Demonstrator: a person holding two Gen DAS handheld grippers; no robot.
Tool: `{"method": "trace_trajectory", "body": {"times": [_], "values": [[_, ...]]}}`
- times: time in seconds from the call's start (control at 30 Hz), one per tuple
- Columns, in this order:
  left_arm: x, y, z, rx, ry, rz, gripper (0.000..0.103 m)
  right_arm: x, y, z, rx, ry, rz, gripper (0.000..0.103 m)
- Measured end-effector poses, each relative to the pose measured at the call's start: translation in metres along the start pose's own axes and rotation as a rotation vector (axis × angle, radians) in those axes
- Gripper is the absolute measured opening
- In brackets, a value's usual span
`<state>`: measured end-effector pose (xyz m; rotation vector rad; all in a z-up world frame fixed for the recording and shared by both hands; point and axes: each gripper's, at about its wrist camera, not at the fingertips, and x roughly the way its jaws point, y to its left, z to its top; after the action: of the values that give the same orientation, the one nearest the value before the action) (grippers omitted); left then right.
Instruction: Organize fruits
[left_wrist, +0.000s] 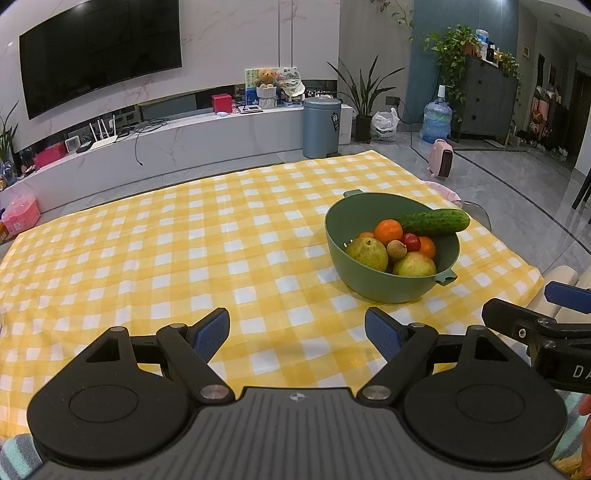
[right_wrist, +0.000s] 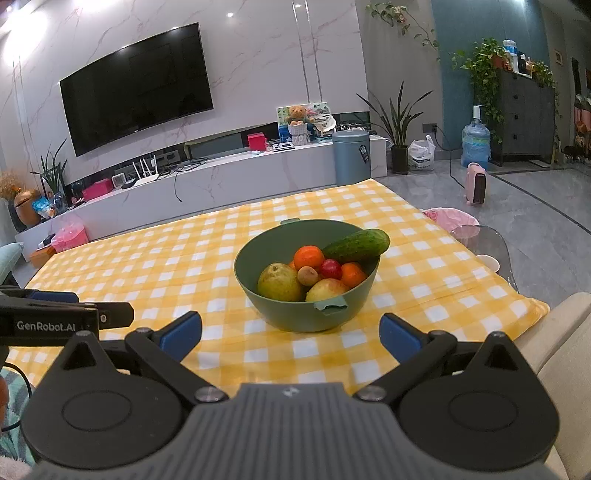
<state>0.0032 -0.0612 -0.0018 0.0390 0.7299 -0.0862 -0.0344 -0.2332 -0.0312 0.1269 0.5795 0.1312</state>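
Green bowl (right_wrist: 308, 317) (fruit-filled) just ahead of right hand-held gripper (right_wrist: 290, 334); both hand-held grippers wide, empty

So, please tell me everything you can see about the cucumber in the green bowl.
The cucumber is dark green with bumpy skin, whole and uncut as far as it shows. It lies tilted across the far right side of the green bowl, one blunt end sticking out over the rim, the other end hidden behind an orange. It sits on top of the pile, above the small red fruit. Neither gripper touches it.
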Motion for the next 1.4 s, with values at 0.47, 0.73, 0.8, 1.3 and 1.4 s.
{"method": "trace_trajectory", "body": {"times": [0.47,0.73,0.8,1.3,1.4], "values": [[-0.002,0.004,-0.003,0.007,-0.013,0.011,0.097,0.001,-0.002,-0.001,0.012,0.006,-0.003,0.099],[-0.006,0.008,0.0,0.013,-0.035,0.025,0.097,-0.001,0.003,-0.001,0.001,-0.003,0.003,0.099],[-0.006,0.008,0.001,0.013,-0.034,0.025,0.097,-0.001,0.003,-0.002,0.001,-0.003,0.003,0.099],[-0.011,0.004,0.002,0.023,-0.049,0.013,0.097,-0.001,0.007,-0.003,0.0,0.0,0.013,0.099],[-0.011,0.005,0.002,0.009,-0.05,0.012,0.097,0.0,0.007,-0.003,0.001,0.003,0.012,0.099]]}}
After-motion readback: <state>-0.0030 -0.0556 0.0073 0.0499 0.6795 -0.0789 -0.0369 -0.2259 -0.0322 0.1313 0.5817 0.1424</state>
